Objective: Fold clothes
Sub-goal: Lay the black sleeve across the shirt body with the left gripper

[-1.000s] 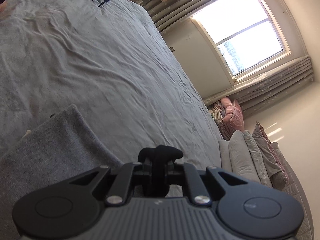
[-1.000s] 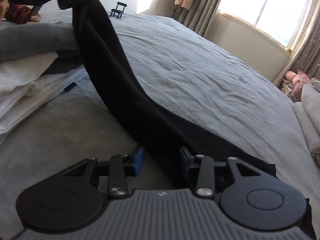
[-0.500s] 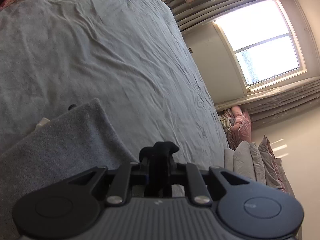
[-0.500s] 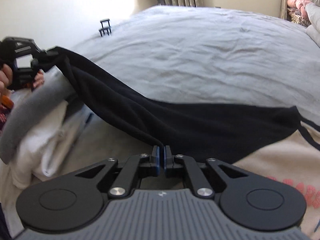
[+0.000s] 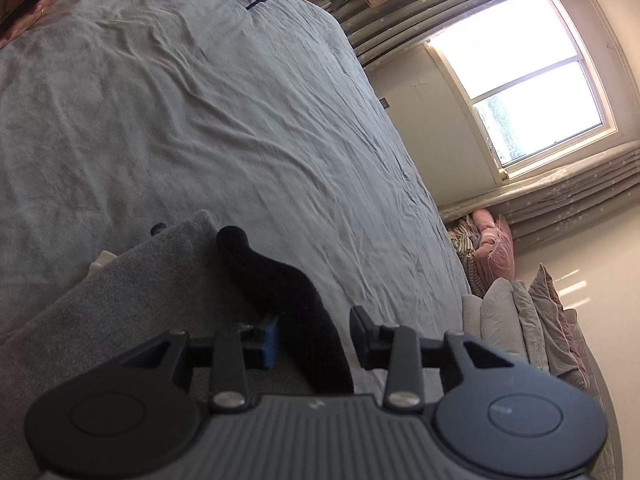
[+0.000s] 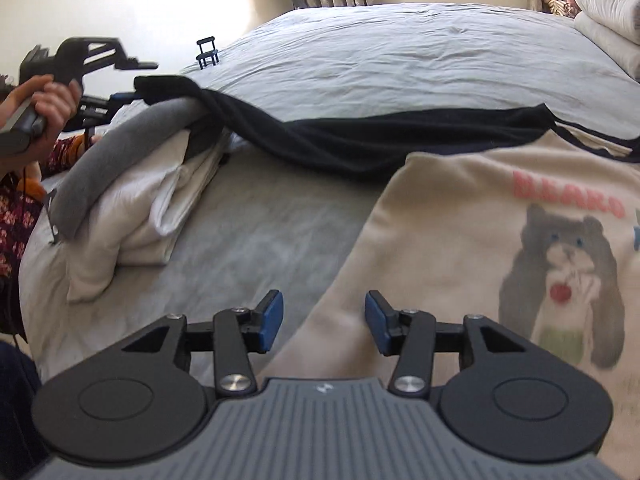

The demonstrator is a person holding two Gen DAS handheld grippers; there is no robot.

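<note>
Hovering with both tongs open, left tongs (image 5: 313, 337) and right tongs (image 6: 324, 319) are needing even corner grips on the black garment (image 6: 360, 136) lying across the frame's middle.

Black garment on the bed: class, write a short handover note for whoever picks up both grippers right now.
Left gripper: open, black garment end lying loose between its fingers, on the grey folded garment.
Right gripper: open, empty, over the cream cat-print shirt.
Black garment drapes from the folded pile across the bed, unfolded.
Done: pile stacked.
Left: fold black garment, then the cat shirt.
</note>
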